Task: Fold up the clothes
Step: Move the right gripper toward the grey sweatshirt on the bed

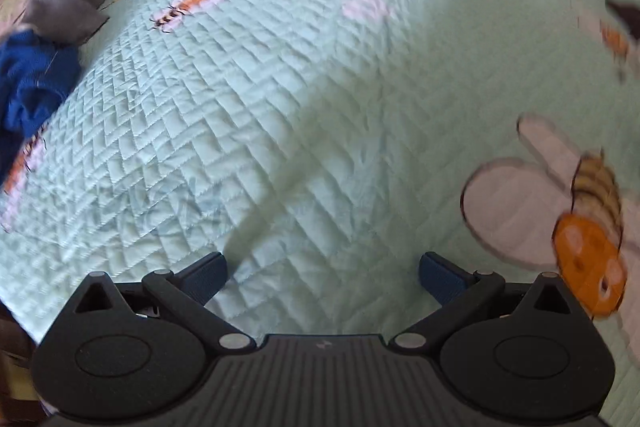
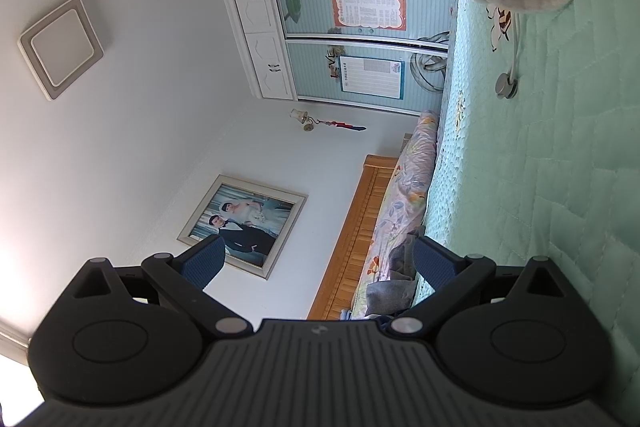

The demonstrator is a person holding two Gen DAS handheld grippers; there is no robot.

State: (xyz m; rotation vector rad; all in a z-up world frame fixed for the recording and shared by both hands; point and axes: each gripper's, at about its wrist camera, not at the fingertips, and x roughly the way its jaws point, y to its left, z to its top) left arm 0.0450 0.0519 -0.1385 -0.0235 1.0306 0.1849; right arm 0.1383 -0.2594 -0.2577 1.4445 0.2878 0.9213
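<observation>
Left gripper [image 1: 323, 277] wide, empty | right gripper [image 2: 316, 265] wide, empty | quilt [image 1: 304, 99] | blue garment [image 1: 32, 83], perhaps crumpled

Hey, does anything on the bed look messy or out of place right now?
Yes. A blue garment and a grey garment lie crumpled in a heap at the quilt's left edge by the pillow, unfolded. A small round metal object on a cord also lies loose on the quilt.

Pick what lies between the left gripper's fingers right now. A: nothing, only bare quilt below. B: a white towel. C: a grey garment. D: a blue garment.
A: the left gripper is open over the green quilt, while the blue garment and grey garment lie far off at the left edge.
</observation>
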